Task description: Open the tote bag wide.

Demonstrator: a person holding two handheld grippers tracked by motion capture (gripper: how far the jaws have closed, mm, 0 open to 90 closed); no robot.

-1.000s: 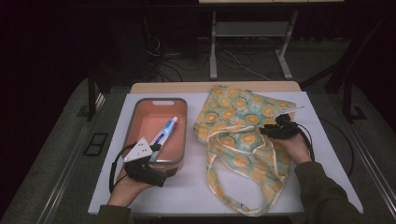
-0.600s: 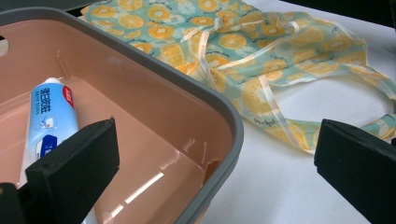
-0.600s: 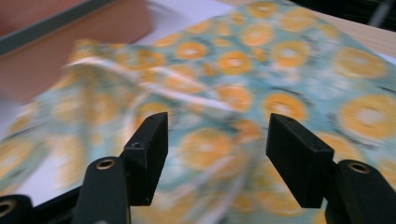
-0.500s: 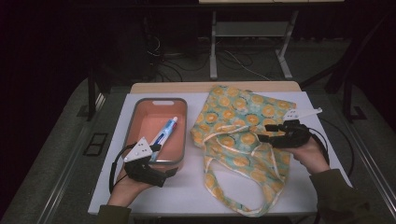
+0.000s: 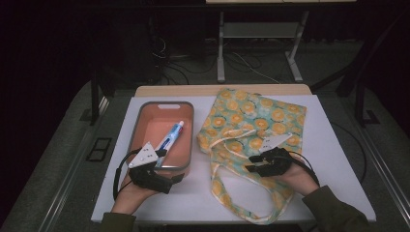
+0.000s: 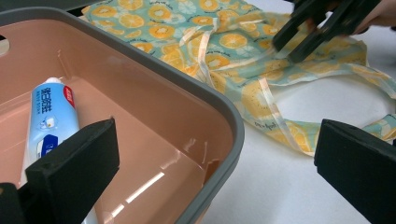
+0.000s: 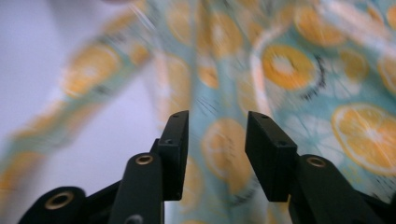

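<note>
High view: the left gripper sits lower left at the tray; the right gripper lies over the orange-print bag on the worktop.

Left gripper view: jaws wide apart, empty; the toothpaste tube at left carries Chinese writing I cannot read.

Right gripper view: jaws partly open over blurred fabric, gripping nothing.

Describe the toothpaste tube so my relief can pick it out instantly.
Start at the white table: on its left side sits a pink bin with a grey rim. Inside lies the toothpaste tube, blue and white, the one thing in it, beside the orange-print bag.

One tub, one tube, seemingly one tote bag.
</note>
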